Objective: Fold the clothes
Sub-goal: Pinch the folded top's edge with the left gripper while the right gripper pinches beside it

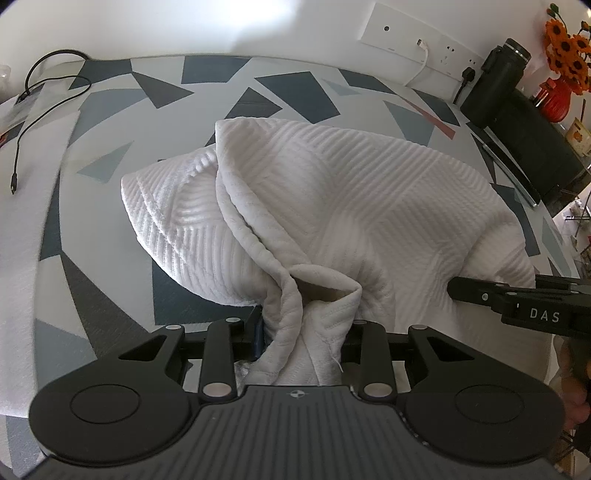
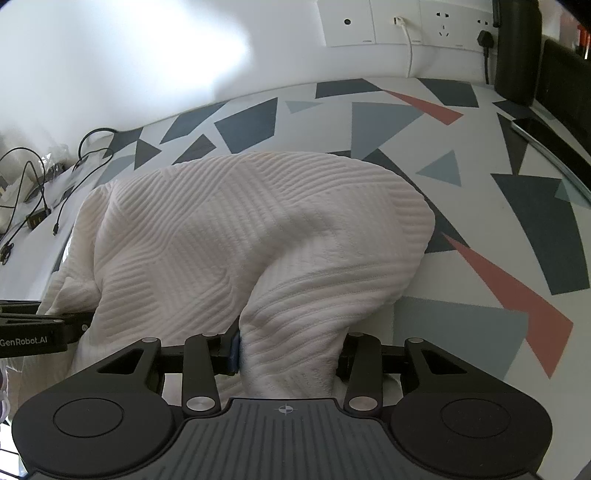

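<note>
White ribbed garment [image 1: 332,192] lies bunched on the patterned counter [image 2: 480,206]; left gripper [image 1: 306,332] and right gripper [image 2: 288,350] each have jaws clamped on its near edge. Next, I judge, carry this edge forward together.

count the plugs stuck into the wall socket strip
2: a white USB plug in the middle panel, and a black mains plug at its right end. More may sit out of frame.

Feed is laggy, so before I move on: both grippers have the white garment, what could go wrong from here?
1. The left gripper pinches a bunched, twisted edge of the white garment; layers could slip out unevenly.
2. Loose cables lie near the garment's left side; dragged cloth could snag them.
</note>
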The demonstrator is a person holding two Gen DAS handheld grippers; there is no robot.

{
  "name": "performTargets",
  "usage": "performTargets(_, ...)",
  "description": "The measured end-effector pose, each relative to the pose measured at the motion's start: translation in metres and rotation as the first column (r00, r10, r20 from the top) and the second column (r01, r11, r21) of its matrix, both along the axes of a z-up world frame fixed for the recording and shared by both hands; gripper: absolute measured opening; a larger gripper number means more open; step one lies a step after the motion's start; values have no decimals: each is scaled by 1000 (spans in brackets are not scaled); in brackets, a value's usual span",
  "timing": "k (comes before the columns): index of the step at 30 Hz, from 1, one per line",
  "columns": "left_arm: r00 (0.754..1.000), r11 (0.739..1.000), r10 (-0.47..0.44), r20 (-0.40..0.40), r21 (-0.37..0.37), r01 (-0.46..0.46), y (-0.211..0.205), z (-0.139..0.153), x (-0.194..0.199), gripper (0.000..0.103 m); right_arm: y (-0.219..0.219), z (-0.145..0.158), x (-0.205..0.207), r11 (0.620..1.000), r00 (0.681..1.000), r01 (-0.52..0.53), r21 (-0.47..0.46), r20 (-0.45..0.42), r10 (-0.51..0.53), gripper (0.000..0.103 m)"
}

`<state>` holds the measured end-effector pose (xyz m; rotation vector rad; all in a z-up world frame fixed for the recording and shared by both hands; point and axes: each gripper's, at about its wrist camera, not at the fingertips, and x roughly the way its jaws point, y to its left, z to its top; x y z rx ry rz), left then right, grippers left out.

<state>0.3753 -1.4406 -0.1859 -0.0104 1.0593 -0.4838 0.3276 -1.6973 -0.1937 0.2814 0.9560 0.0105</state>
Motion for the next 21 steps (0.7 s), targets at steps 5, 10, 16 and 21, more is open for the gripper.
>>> performTargets(5, 1000, 1000, 2, 2, 3, -2, 1, 0, -2, 32, 2, 0, -2, 1000, 1000, -1, -4, 2, 1, 37)
performTargets(10, 1000, 1000, 5, 2, 4, -5, 2, 0, -2, 32, 4, 0, -4, 1000, 1000, 0, -7, 4, 0, 37)
performTargets(16, 1000, 1000, 9, 3, 7, -9, 0, 0, -3, 32, 4, 0, -4, 1000, 1000, -1, -8, 5, 1, 37)
performTargets(21, 1000, 1000, 11, 6, 7, -11, 0, -1, -3, 32, 3, -1, -5, 1000, 1000, -2, -9, 5, 2, 37)
